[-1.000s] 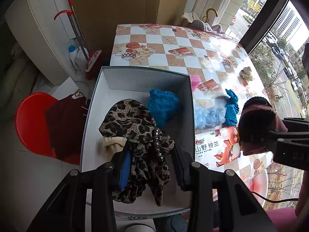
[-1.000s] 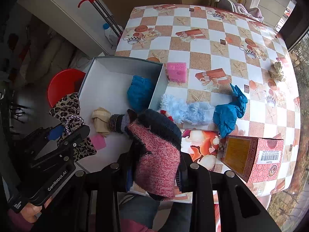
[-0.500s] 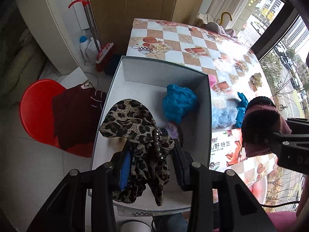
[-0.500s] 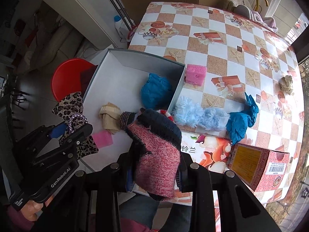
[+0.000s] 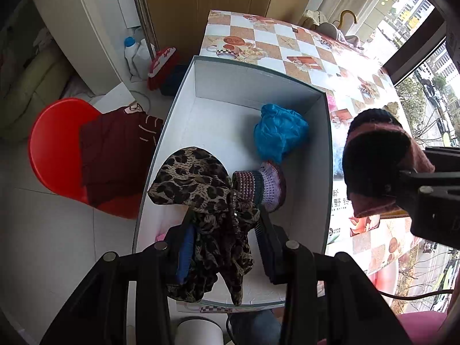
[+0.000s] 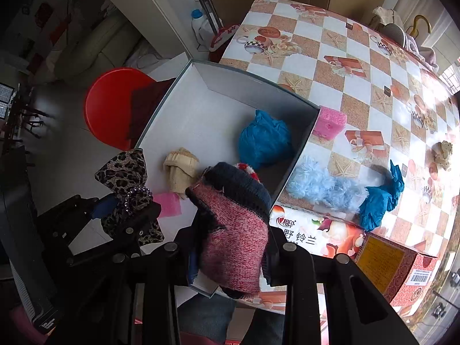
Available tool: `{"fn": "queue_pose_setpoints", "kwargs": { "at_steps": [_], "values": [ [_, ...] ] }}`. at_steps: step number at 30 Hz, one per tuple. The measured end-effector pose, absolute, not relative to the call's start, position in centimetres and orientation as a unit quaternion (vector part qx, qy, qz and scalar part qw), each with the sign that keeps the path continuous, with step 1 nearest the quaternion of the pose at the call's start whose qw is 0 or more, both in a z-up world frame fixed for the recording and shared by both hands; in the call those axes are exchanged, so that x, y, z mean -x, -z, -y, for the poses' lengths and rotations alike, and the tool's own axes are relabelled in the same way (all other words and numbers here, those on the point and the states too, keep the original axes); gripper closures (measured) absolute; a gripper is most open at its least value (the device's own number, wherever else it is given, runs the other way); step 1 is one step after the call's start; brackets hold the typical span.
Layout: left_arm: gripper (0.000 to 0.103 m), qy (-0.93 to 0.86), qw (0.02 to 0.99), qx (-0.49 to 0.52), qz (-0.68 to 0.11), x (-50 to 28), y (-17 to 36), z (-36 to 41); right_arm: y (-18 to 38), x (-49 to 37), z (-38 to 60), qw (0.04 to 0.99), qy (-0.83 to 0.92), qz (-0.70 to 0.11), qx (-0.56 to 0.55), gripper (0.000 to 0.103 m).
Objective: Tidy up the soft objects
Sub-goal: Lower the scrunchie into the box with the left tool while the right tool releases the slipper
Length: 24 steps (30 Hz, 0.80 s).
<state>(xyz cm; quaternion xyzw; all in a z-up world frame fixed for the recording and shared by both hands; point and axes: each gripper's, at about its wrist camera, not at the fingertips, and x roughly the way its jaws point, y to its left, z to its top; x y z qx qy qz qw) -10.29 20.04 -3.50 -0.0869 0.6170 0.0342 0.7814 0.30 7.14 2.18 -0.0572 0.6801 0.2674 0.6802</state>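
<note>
In the left wrist view, the left gripper [image 5: 222, 230] pinches a leopard-print bow [image 5: 198, 189] between its fingers, holding it above the near end of the white box [image 5: 253, 86]. Inside the box lie a blue cloth bundle [image 5: 280, 135] near the right wall and a purple knit piece [image 5: 260, 185] just behind the bow. At the right edge, the right gripper [image 5: 399, 184] grips a pink knit hat [image 5: 379, 166] over the table [image 5: 287, 40].

In the right wrist view, the right gripper's fingers are clamped on the pink knit hat above the box's near right corner. A beige sock [image 6: 181, 169] and a pink square [image 6: 167, 204] rest on the box floor. On the table beside the box lie a pale blue fluffy piece [image 6: 322, 187], a blue cloth [image 6: 382, 195] and a pink sponge [image 6: 329, 122].
</note>
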Motion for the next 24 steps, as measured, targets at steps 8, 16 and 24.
{"fn": "queue_pose_setpoints", "kwargs": {
  "at_steps": [8,16,24],
  "values": [
    [0.059,-0.032,0.775,0.087,-0.626,10.4,4.0,-20.0,-1.6,-0.9,-7.9,0.677,-0.27,-0.682,0.065,0.07],
    [0.059,-0.027,0.768,0.078,-0.635,10.2,4.4,-19.7,-1.2,-1.4,-8.5,0.675,-0.27,-0.683,0.067,0.07],
    [0.059,-0.022,0.767,0.072,-0.638,10.0,4.4,-19.4,-0.8,-2.0,-8.4,0.677,-0.266,-0.684,0.063,0.07]
  ]
}}
